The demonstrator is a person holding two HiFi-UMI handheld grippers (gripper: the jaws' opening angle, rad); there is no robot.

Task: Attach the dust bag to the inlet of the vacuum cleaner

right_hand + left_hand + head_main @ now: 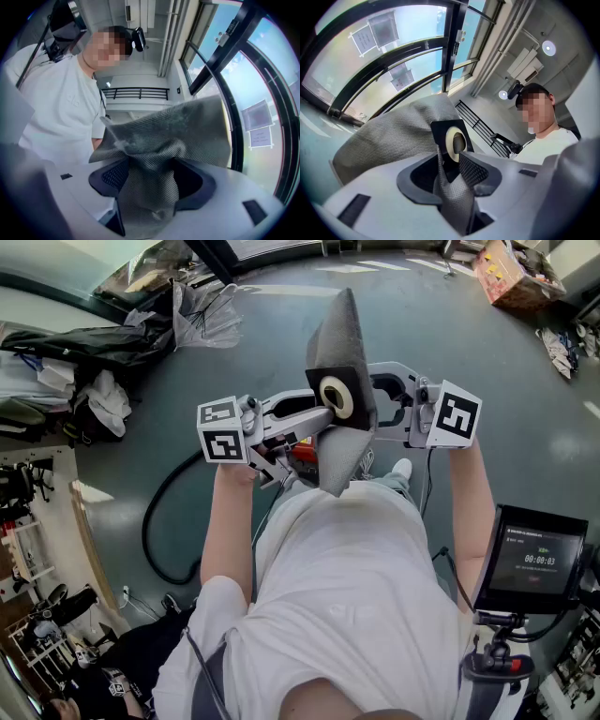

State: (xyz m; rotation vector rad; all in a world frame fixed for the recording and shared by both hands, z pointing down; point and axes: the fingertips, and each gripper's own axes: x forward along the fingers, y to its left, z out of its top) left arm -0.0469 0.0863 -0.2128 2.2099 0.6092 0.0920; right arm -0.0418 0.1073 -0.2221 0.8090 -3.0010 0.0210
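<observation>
Head view shows the dust bag [339,343] up in the air in front of the person's chest. It is a grey mesh wedge whose long axis runs away from the body, crosswise to the line between the two tools. Its dark collar with the pale ring [336,397] sits about mid-length and faces back up toward the person, not down at the floor. The left gripper [317,418] comes in from the left with its fingers clamped on a fold of mesh just beside that collar, so it is the nearer one to the opening. The right gripper [377,401] meets the bag from the opposite side. Its fingers stand wide, with cloth bunched loosely between them and a dark gap at one pad, so I'd say they are not gripping. Below, a black hose [155,531] curls on the floor. The inlet itself is out of sight, and I'd judge the ring needs turning downward to meet it.
</observation>
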